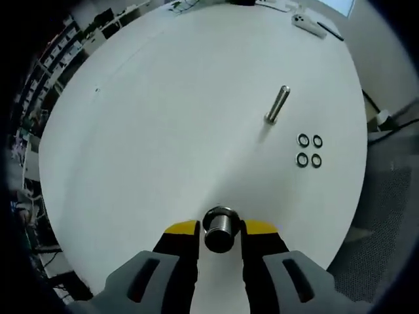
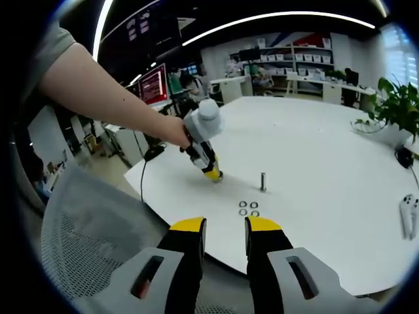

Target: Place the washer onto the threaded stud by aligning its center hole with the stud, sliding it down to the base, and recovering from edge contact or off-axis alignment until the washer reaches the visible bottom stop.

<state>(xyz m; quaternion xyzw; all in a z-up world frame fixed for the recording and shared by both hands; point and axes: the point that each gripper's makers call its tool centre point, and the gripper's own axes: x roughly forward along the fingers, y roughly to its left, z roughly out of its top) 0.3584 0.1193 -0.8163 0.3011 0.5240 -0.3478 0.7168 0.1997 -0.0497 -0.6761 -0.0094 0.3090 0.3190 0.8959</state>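
Threaded stud (image 1: 277, 104) stood upright on the white surface (image 1: 163, 131); four silvery ring washers (image 1: 309, 150) lay flat beside it; left hand-held gripper (image 1: 219, 229) clamped a metal cylinder (image 1: 218, 227); right hand-held gripper (image 2: 226, 226) agape, empty

In the left gripper view, the metal cylinder (image 1: 218, 229) between the yellow-tipped jaws hides its lower end behind them. The 4 washers (image 1: 309, 150) are too small to show detail. In the right gripper view, the stud (image 2: 262, 181) threads cannot be made out, and the controller (image 2: 408, 216) is cut off at the edge.
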